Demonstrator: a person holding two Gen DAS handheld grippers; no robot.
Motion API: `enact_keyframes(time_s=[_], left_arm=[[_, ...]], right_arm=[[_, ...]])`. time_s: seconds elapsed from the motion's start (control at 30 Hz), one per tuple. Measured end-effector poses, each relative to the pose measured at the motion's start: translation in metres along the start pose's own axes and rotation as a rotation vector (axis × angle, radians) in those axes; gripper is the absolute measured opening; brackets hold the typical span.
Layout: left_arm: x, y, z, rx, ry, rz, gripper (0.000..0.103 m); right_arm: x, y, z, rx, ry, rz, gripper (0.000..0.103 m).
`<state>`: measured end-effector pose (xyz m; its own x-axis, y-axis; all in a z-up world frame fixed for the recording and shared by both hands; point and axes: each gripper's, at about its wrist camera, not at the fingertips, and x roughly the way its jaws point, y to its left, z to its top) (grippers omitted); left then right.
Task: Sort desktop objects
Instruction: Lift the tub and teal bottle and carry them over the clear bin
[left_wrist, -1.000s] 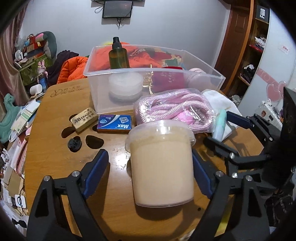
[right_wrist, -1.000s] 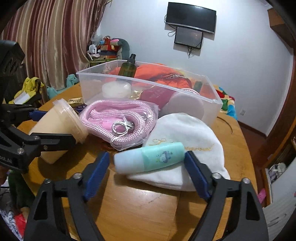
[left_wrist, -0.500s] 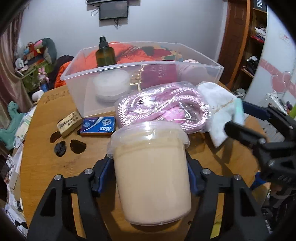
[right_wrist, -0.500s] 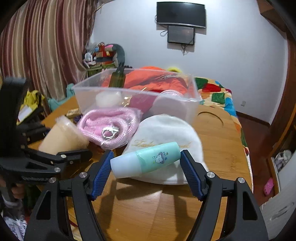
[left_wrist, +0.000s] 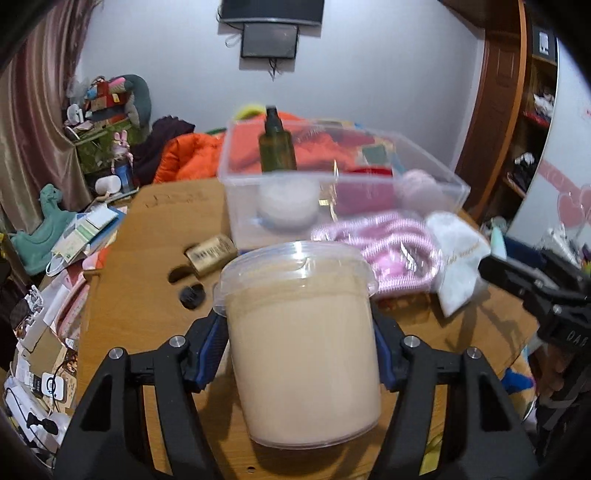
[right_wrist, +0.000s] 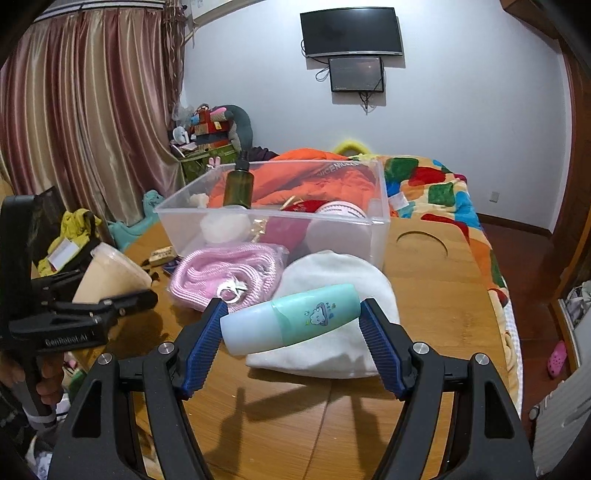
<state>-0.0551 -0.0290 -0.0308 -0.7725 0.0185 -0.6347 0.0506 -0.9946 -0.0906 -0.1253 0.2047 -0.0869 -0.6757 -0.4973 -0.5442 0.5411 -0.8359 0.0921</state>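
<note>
My left gripper (left_wrist: 301, 354) is shut on a beige lidded tub (left_wrist: 301, 343) and holds it above the wooden table (left_wrist: 147, 266). The tub also shows in the right wrist view (right_wrist: 110, 277). My right gripper (right_wrist: 291, 328) is shut on a mint-green and white tube (right_wrist: 291, 325), held crosswise above the table. A clear plastic bin (left_wrist: 332, 192) stands beyond, holding a green spray bottle (left_wrist: 277, 147), a white round jar (left_wrist: 288, 203) and red items. A bagged pink rope (right_wrist: 225, 273) and a white cloth (right_wrist: 332, 295) lie in front of the bin (right_wrist: 273, 218).
An eraser box (left_wrist: 210, 251) and a small black object (left_wrist: 192, 295) lie on the table at the left. Papers and clutter (left_wrist: 66, 258) lie off the table's left edge. A bed with a colourful blanket (right_wrist: 436, 192) is behind the table.
Both grippers closed from open: the left onto the tub, the right onto the tube. Both then lifted their objects off the table.
</note>
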Motion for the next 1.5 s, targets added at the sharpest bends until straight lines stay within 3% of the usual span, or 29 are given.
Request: enact_keyframes(time_s=[0.4, 0.73, 1.17, 1.5], left_arm=[[-0.016, 0.006, 0.038, -0.013, -0.093, -0.023, 0.066], [-0.018, 0.007, 0.078, -0.005, -0.137, -0.083, 0.066], [0.012, 0.007, 0.12, -0.006, -0.162, -0.084, 0.066], [0.047, 0.014, 0.127, -0.014, -0.132, -0.054, 0.065]], right_arm=[[-0.012, 0.004, 0.028, -0.034, -0.05, 0.004, 0.07], [-0.01, -0.004, 0.061, -0.056, -0.095, 0.001, 0.07], [0.026, -0.014, 0.093, -0.067, -0.096, 0.018, 0.07], [0.071, -0.017, 0.099, -0.053, -0.038, 0.036, 0.07]])
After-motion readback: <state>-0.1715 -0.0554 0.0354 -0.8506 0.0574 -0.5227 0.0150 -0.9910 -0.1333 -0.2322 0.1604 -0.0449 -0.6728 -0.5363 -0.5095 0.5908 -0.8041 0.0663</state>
